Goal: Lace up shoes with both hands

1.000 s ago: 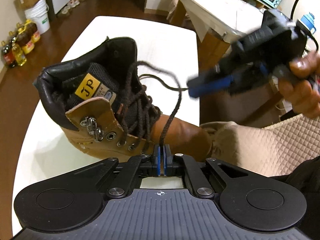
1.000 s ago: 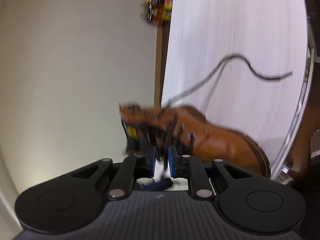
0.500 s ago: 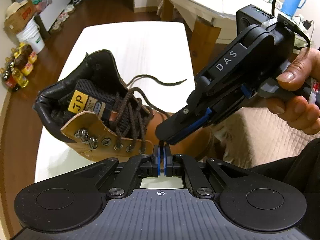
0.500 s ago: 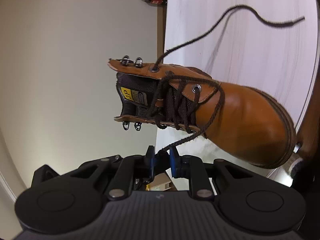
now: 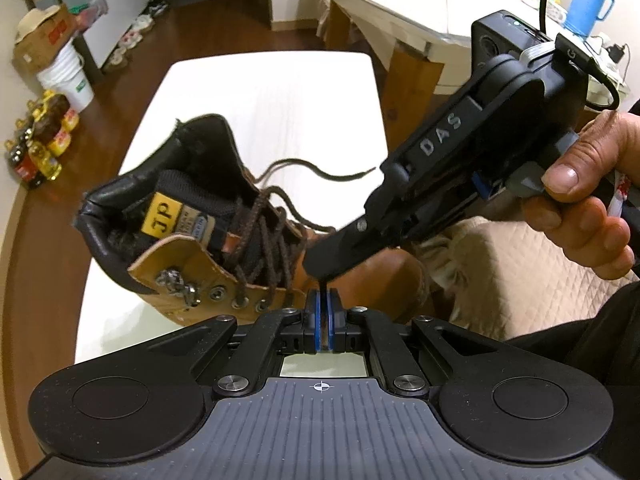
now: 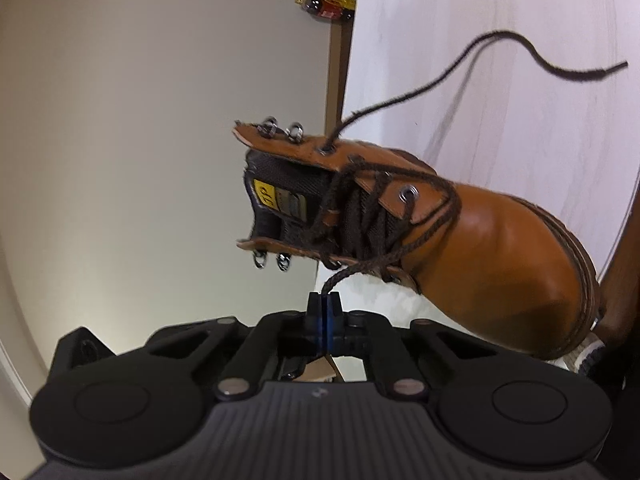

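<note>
Tan leather makes up the boot (image 5: 224, 248), which lies on the white table (image 5: 280, 120) with its dark padded collar toward the far end and its rounded toe toward the person; the yellow tongue label shows in both views. A dark brown lace (image 5: 264, 232) criss-crosses the lower eyelets; the metal hooks (image 5: 176, 284) near the top carry no lace. One end of the lace (image 6: 520, 52) runs out of an upper eyelet and trails loose across the tabletop. The other end climbs to the right gripper (image 6: 323, 304), whose jaws are pressed together on it. The left gripper (image 5: 321, 304) sits just below the right one's tip; its jaws are easing apart, a narrow slit between the blue pads, and the same strand seems to pass down into that slit, though the right tool hides the spot. A hand (image 5: 580, 196) grasps the right tool's handle. Bottles (image 5: 36, 140) stand on the wooden floor.
</note>
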Motion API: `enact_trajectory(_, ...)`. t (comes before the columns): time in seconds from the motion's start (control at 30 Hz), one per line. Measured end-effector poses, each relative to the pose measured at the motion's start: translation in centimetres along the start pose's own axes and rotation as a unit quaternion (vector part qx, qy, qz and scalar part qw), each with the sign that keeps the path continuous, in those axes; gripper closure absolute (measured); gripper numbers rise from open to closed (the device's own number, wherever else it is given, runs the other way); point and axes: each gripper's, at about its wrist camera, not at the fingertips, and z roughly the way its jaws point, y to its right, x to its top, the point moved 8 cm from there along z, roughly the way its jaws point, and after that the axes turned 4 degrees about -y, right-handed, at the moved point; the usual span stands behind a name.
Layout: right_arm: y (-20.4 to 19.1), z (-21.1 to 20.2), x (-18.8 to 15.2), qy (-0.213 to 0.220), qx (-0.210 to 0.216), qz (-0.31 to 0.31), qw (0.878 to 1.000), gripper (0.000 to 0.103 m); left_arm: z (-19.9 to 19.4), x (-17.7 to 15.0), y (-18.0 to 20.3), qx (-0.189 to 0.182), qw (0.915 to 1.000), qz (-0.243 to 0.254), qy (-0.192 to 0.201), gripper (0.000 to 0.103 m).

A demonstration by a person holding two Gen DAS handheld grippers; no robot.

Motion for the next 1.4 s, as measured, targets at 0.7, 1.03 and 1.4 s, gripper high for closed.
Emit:
enact_trajectory(0.7, -3.3, -0.8, 3.2, 0.175, 0.035, -0.019, 0.984, 0.1, -6.0, 0.6, -4.5, 0.02, 0.9584, 0.273, 0.082, 0.091)
enact_trajectory(1.03, -4.1, -2.1, -1.4, 0.228, 0.084, 0.024, 0.97, 0.1, -3.2, 0.2, -2.2, -0.001, 0.9447, 0.319, 0.078, 0.088)
enact_trajectory(1.4, -1.7, -2.4, -1.2, 0.213, 0.091, 0.062, 0.971, 0.096, -2.3, 1.1, -1.5, -0.051, 0.9635, 0.257, 0.053, 0.101)
